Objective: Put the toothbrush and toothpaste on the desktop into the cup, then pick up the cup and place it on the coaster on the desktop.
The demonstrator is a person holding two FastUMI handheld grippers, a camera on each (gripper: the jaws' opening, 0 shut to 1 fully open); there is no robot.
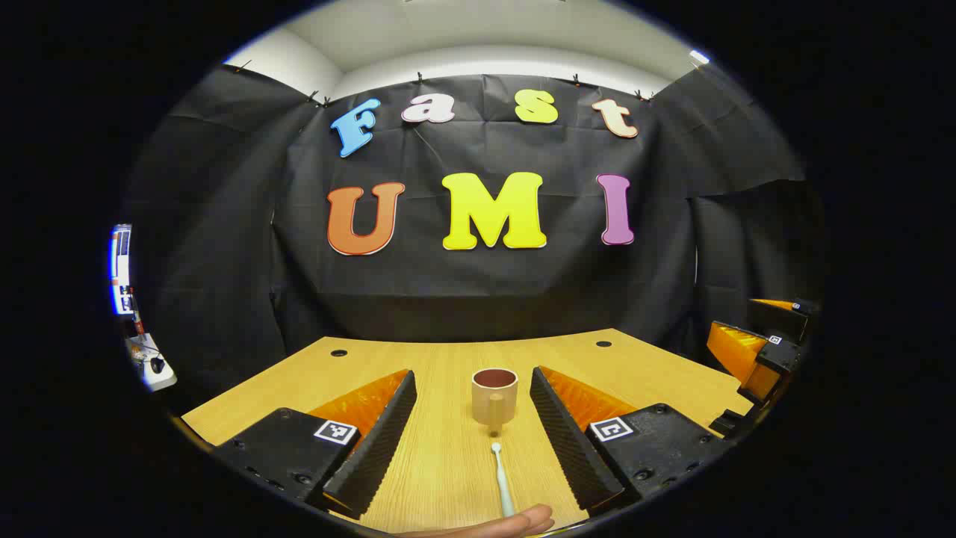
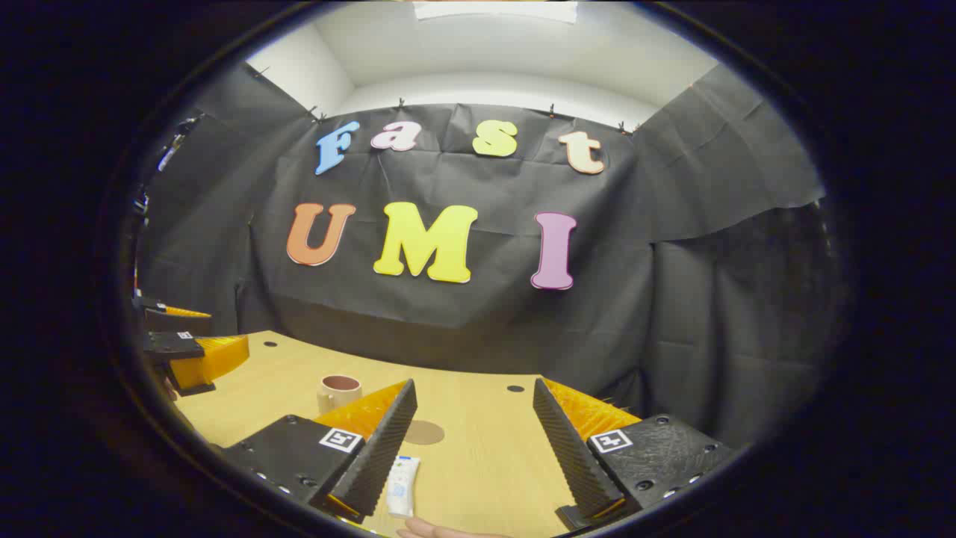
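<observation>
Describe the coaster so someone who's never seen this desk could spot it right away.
Start at the wooden desk before the black cloth wall. Right of the beige cup, beyond the white toothpaste tube, lies the coaster. It is a flat brown disc, the one round thing lying flush on the wood.

On the desk (image 1: pixel 642 373) ahead of my left gripper (image 1: pixel 473 441), the cup (image 1: pixel 494 397) stands between my spread fingers, farther out than their tips. The toothbrush (image 1: pixel 502 482) lies nearer to me, in line with the cup, its head pointing at it. My other gripper (image 1: pixel 762 351) hangs off to the right. From my right gripper (image 2: pixel 475 448), the toothpaste (image 2: pixel 402 486) lies just beside my left finger, the coaster (image 2: pixel 423 432) beyond it, and the cup farther left.
</observation>
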